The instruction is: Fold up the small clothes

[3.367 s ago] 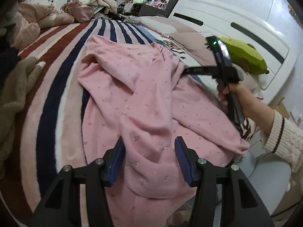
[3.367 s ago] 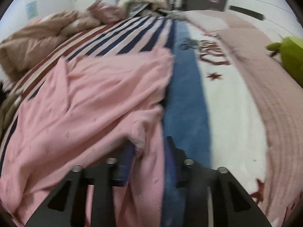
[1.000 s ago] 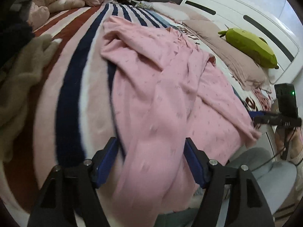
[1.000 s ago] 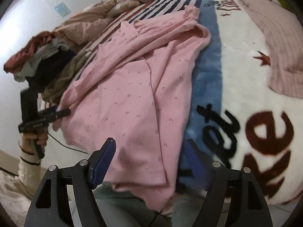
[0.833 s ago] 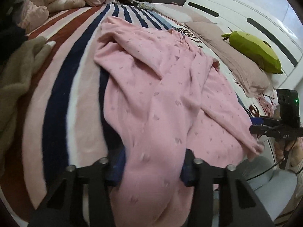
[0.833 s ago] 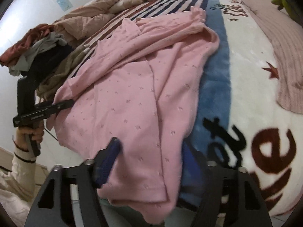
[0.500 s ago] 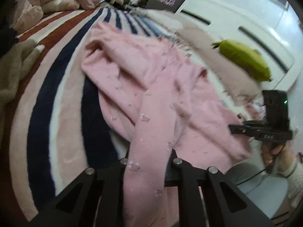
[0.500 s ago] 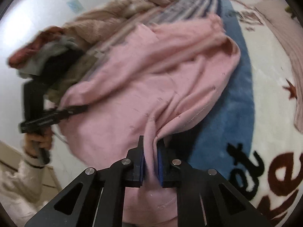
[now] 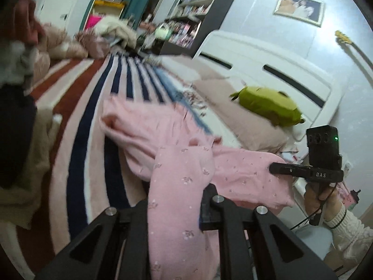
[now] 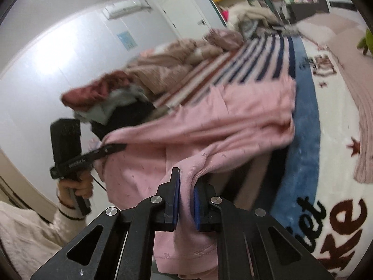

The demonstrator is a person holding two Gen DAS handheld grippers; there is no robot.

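A pink garment (image 9: 179, 163) with a small flower print lies on the striped bed blanket, its near edge lifted off the bed. My left gripper (image 9: 177, 200) is shut on one corner of that edge, and the cloth drapes down between its arms. In the right wrist view my right gripper (image 10: 186, 186) is shut on the other corner of the pink garment (image 10: 221, 126), blue pads pressed on a bunched fold. Each view shows the other gripper at the side, held in a hand with a cream knitted sleeve, pinching the stretched hem.
The striped blanket (image 9: 88, 116) covers the bed, and its part with dark lettering (image 10: 326, 221) lies at my right. A green plush toy (image 9: 265, 105) rests on a beige pillow by the white headboard (image 9: 268, 70). Piled clothes (image 10: 112, 98) sit at the left edge.
Both grippers closed on the near hem of the pink garment and rose, lifting that edge off the bed. The views tilted up towards the room.
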